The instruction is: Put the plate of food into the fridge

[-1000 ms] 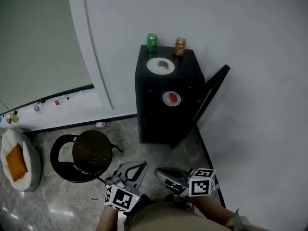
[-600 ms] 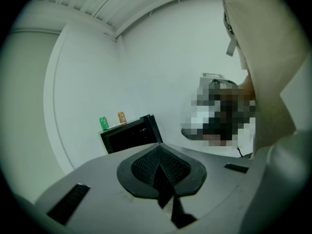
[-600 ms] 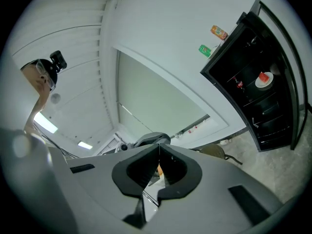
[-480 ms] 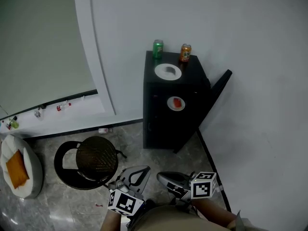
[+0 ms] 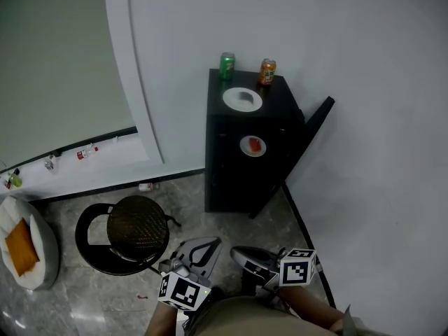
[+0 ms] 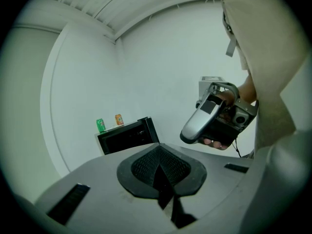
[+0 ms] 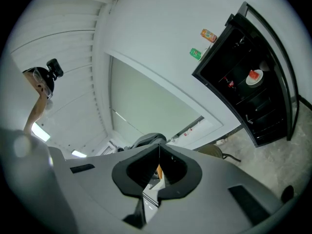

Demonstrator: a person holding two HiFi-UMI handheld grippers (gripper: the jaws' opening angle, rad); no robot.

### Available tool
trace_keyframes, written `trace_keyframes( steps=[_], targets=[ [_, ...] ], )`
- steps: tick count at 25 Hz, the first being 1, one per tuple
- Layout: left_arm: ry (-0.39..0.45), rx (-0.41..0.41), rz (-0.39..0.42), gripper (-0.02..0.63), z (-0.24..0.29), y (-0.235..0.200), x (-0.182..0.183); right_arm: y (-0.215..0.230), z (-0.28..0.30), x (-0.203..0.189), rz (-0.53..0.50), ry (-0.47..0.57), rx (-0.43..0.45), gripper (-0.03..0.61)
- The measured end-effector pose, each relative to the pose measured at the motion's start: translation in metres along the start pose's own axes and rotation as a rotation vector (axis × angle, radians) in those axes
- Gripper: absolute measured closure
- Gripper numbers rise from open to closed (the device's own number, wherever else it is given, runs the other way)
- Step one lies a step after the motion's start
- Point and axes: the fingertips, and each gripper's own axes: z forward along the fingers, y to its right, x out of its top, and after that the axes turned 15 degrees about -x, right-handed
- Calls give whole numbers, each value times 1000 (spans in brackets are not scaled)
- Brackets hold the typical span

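A black mini fridge (image 5: 238,166) stands against the white wall, its door (image 5: 308,142) swung open to the right. Inside, on a shelf, sits a white plate with red food (image 5: 253,145), which also shows in the right gripper view as the plate of food (image 7: 253,76). Another white plate (image 5: 242,99) lies on the fridge top. My left gripper (image 5: 204,246) and right gripper (image 5: 239,253) hang side by side low at the front, well short of the fridge. Both are shut with nothing between their jaws. In the left gripper view the right gripper (image 6: 209,120) sits in a hand.
A green can (image 5: 227,64) and an orange can (image 5: 267,71) stand at the back of the fridge top. A round black chair with a woven seat (image 5: 135,231) is left of my grippers. A white cushion with an orange item (image 5: 21,247) lies far left.
The head view has shifted slightly, so the fridge sits a little more to the right. Both grippers stay shut and low in front, having crept only slightly.
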Motion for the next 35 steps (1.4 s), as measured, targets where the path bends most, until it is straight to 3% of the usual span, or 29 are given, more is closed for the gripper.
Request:
trace_keyframes(
  steps=[10,35],
  targets=[
    [-42,14,-5,604,29,-16,8,21,8,28,10,-42,44,555],
    [-182,86,28,604,165,-57,43,115,-34,141,73,-113,193,555]
  ],
)
